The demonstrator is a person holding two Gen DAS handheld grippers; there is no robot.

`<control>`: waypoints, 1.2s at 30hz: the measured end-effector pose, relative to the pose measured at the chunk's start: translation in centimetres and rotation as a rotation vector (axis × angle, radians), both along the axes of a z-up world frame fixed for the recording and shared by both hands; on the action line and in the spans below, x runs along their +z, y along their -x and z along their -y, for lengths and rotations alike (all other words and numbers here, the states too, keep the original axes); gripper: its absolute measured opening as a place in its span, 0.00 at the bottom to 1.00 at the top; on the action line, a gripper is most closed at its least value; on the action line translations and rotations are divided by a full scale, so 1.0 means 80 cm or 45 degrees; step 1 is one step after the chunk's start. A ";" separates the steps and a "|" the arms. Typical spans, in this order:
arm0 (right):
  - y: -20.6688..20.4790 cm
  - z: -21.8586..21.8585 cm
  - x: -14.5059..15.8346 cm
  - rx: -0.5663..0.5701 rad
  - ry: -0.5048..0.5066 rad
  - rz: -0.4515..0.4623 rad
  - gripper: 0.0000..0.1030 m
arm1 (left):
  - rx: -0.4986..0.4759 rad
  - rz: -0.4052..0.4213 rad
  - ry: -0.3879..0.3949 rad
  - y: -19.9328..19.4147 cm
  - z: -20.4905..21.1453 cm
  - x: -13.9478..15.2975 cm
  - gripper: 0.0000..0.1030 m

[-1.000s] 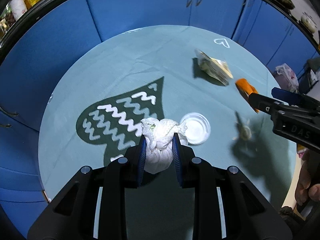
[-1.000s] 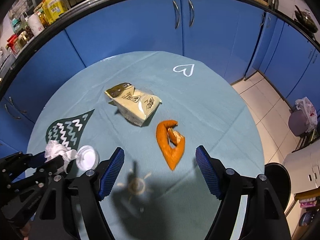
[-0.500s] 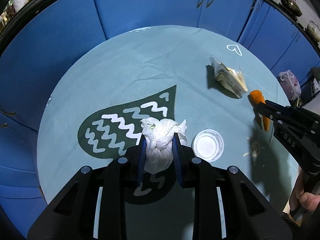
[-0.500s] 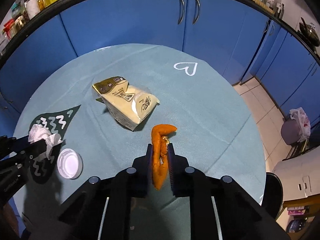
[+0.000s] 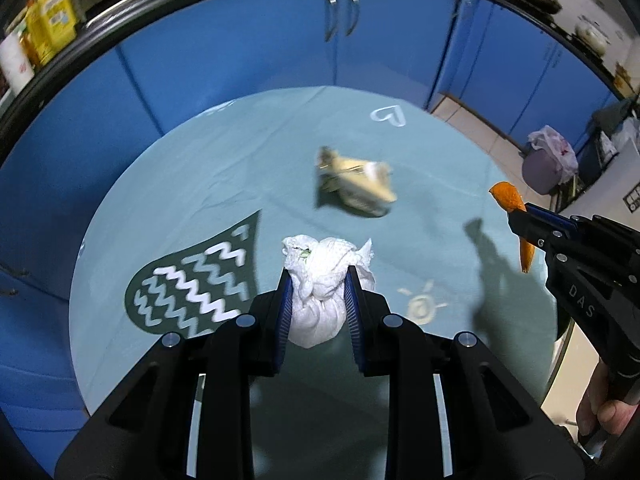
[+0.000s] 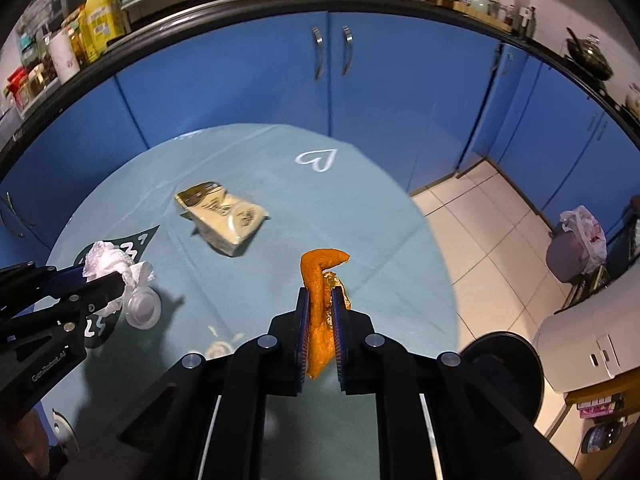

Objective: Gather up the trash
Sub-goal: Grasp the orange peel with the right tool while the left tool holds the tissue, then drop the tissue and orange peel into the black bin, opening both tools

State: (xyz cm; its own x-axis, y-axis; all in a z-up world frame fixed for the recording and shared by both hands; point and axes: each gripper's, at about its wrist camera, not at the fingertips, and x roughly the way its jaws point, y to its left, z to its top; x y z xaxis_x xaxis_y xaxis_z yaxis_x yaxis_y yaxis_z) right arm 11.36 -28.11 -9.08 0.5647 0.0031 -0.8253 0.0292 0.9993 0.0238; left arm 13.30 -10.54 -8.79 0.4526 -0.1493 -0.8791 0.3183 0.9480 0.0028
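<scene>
Teal cloth covers the round desk [image 6: 360,200], printed with a dark green zigzag patch [image 5: 200,280] at the left and a white heart outline [image 6: 316,159] at the far side. The left gripper [image 5: 318,284] is clenched on a crumpled white tissue [image 5: 320,276], held above the cloth. A clear plastic lid [image 6: 142,306] and a yellow packet [image 6: 224,216] lie on the desk. The right gripper [image 6: 320,312] grasps an orange peel [image 6: 318,300]. Blue cabinets [image 6: 360,92] ring the desk; pale floor tiles [image 6: 492,240] and a bagged bin [image 6: 574,248] are at the right.

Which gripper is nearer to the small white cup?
Left. The left gripper, holding the tissue wad, is right beside the white cup; the right gripper is farther off.
</scene>
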 end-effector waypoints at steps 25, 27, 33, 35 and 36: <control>0.107 0.168 0.037 -0.291 -0.034 0.094 0.11 | -0.310 0.110 -0.052 0.062 0.190 0.047 0.26; 0.115 0.179 0.037 -0.310 -0.034 0.095 0.11 | -0.340 0.112 -0.056 0.067 0.206 0.047 0.26; 0.136 0.214 0.038 -0.368 -0.041 0.104 0.11 | -0.416 0.116 -0.065 0.080 0.247 0.049 0.26; 0.141 0.224 0.038 -0.386 -0.046 0.104 0.11 | -0.445 0.118 -0.067 0.085 0.262 0.051 0.26; 0.144 0.231 0.038 -0.397 -0.051 0.104 0.11 | -0.458 0.121 -0.068 0.087 0.269 0.052 0.26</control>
